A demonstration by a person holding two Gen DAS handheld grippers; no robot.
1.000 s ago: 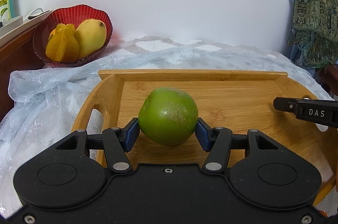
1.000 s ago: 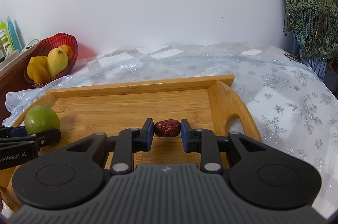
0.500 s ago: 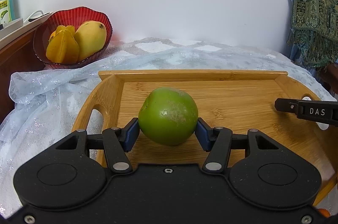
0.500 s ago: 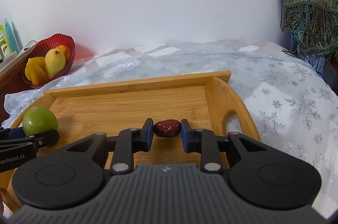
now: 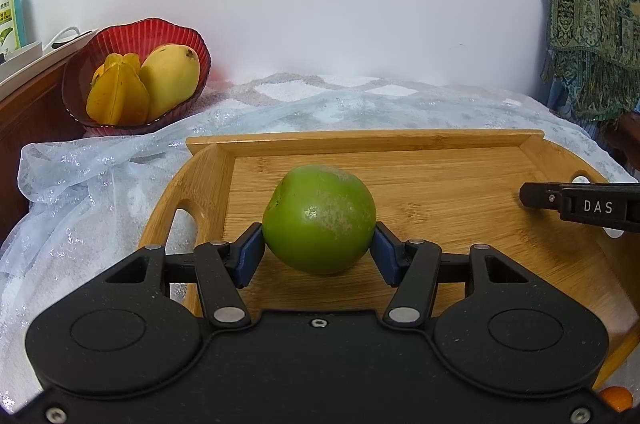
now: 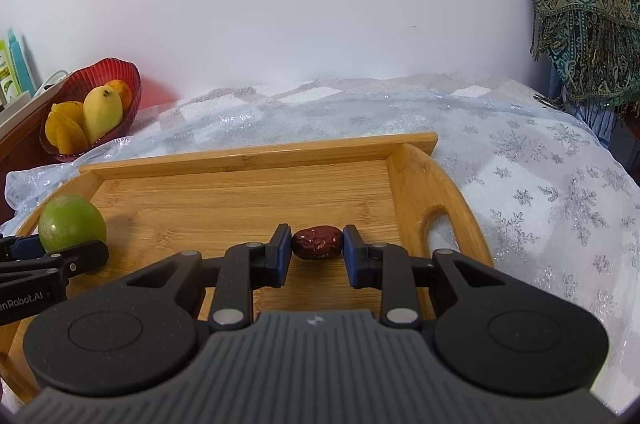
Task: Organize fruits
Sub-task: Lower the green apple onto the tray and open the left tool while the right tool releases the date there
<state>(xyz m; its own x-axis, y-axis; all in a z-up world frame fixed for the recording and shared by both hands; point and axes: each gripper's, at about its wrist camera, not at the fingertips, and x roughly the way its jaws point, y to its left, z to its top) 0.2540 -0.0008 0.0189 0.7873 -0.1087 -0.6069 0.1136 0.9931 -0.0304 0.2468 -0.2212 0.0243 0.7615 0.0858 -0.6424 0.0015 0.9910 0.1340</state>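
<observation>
Left tool (image 5: pixel 319 254) grips the green fruit (image 5: pixel 319 219) at the tray's (image 5: pixel 360 138) left end. Right tool (image 6: pixel 313 255), jaws opening, pads just clear, releases the date (image 6: pixel 317 242) near the right end: likely sorting fruits apart.

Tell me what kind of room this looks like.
Probably a lived-in room at home, maybe a bedroom or sitting room: a wooden tray rests on a snowflake-patterned cloth, a red bowl of fruit sits on a wooden side cabinet, and a fringed patterned shawl hangs nearby.

Left hand-held gripper (image 5: pixel 319 251) matte black, blue pads, silver screws; right hand-held gripper (image 6: pixel 316 251) ribbed grey housing, "DAS" marking.
</observation>
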